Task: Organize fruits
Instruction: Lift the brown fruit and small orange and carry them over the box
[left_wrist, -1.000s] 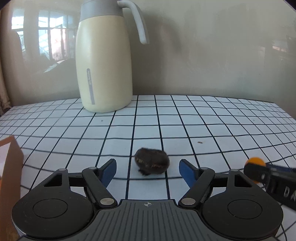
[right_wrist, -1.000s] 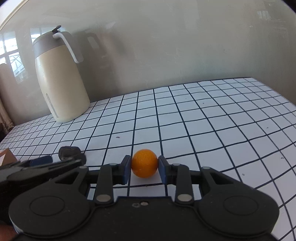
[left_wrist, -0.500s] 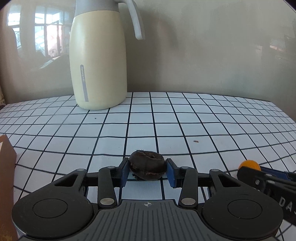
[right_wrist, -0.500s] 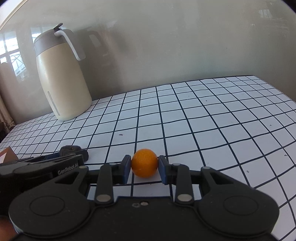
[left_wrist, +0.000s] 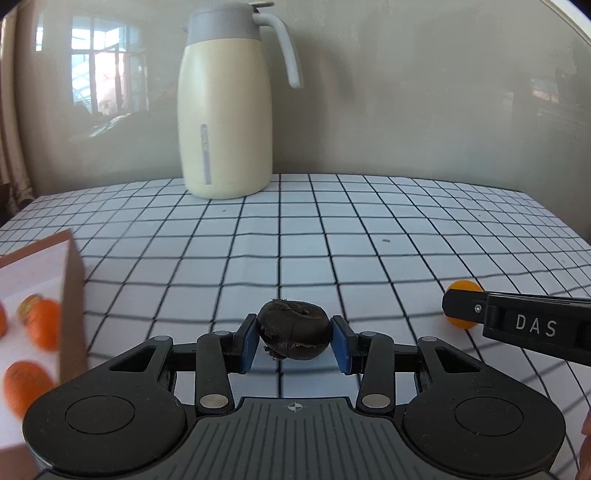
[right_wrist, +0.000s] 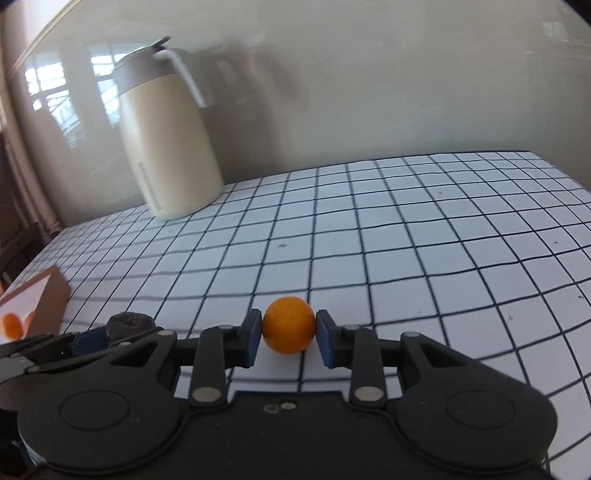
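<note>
My left gripper is shut on a dark brown wrinkled fruit and holds it above the checked tablecloth. It also shows in the right wrist view. My right gripper is shut on a small orange, lifted off the cloth. The orange shows at the right in the left wrist view, partly behind the right gripper's finger. A brown box with a white inside stands at the left and holds several oranges.
A cream thermos jug with a grey lid stands at the back of the table against the wall; it also shows in the right wrist view. The table's right edge is near. The white checked cloth covers the table.
My left gripper closed on the dark fruit and lifted it. Both grippers rose with their fruits and the box with oranges came into view at the left.
</note>
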